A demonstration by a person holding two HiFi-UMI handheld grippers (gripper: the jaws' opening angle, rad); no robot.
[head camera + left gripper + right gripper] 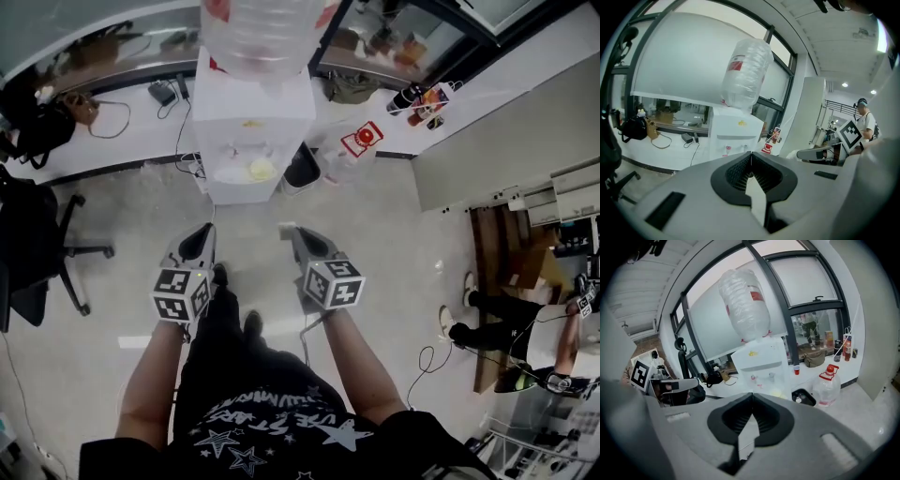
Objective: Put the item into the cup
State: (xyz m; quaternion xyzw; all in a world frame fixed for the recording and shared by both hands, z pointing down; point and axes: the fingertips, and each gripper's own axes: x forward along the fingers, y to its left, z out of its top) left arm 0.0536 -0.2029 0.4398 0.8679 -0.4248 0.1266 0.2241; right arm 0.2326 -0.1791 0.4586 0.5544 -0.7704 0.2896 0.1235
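The cup you could make out was small and red. It stood on the white ledge just right of the water dispenser, well apart from both your grippers, and only the right gripper view showed it plainly.

Your left gripper had its jaws pressed together at the tips with nothing between them. Your right gripper was the same, closed and empty. In the head view you held the two side by side over the pale floor, marker cubes up, both aimed at the dispenser.

A pale yellow thing lay on the dispenser's tray. The head view showed it from above and the right gripper view caught it just over the jaws. In the left gripper view your own gripper covered that spot. No view let you tell what it was, or whether it was the item.

A large clear bottle sat upside down on the dispenser. A plastic jug with a red cap stood on the floor to the dispenser's right, with a black container between the two. The left gripper view took in the ledge on the other side, where a black bag rested. It also showed a person standing far to your right.
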